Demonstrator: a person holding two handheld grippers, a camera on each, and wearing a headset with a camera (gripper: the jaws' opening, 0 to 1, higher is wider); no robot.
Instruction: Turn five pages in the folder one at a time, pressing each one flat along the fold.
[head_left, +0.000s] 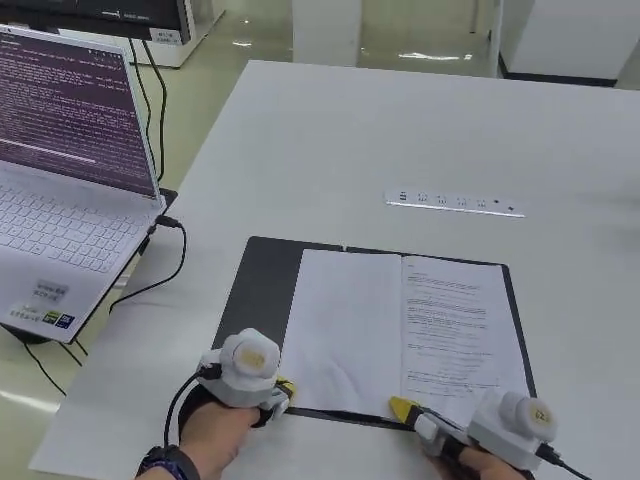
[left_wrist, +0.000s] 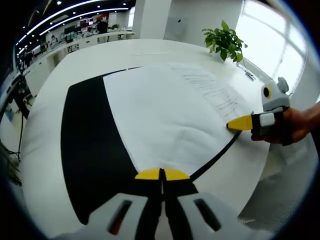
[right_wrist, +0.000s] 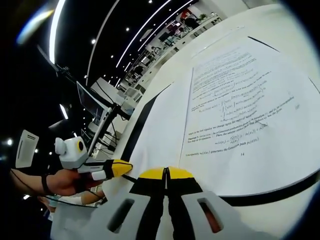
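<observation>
1. A black folder (head_left: 262, 290) lies open on the white tabletop (head_left: 400, 130), in the lower middle of the head view. Its blank page (head_left: 340, 325) is left of the fold and its printed page (head_left: 455, 325) right of it, both lying flat.
2. The left tongs (head_left: 284, 388) sit at the folder's near left corner, in the lower left of the frame. In the left gripper view their yellow tips meet over the black cover, just beside the blank page's near edge, with nothing between them.
3. The right tongs (head_left: 403, 407), at lower right, have their tips together at the printed page's near edge, close to the fold. Whether they touch the paper I cannot tell.
4. A laptop (head_left: 60, 170) stands open at upper left, and a socket strip (head_left: 455, 202) lies beyond the folder.
</observation>
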